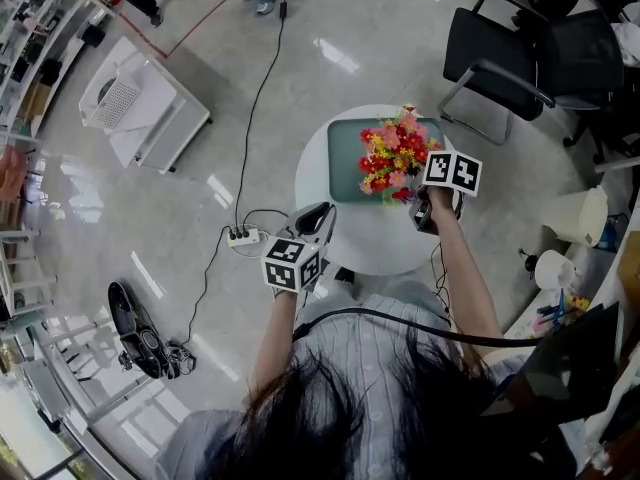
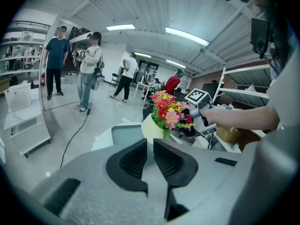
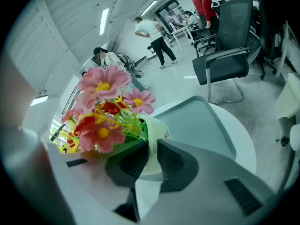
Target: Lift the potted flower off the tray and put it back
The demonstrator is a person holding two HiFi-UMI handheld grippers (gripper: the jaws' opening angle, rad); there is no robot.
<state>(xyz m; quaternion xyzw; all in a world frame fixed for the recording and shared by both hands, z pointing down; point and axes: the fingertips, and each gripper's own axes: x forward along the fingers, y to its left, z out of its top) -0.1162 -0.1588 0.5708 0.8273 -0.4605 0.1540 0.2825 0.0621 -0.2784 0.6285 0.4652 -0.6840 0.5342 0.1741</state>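
The potted flower (image 1: 393,156), red, pink and yellow blooms in a white pot (image 3: 157,130), is over the right part of the teal tray (image 1: 345,158) on the round white table (image 1: 375,243). My right gripper (image 3: 152,146) is shut on the pot's rim, and the pot leans between its jaws. Whether the pot's base touches the tray I cannot tell. My left gripper (image 1: 315,218) hovers at the table's near left edge, apart from the pot (image 2: 151,128). Its jaws (image 2: 150,144) stand almost together with nothing in them.
Black chairs (image 1: 520,48) stand behind the table at the right. A power strip with cables (image 1: 243,235) lies on the floor to its left, with a white unit (image 1: 140,108) further left. White bins (image 1: 580,218) stand at the right. People (image 2: 89,69) stand far off.
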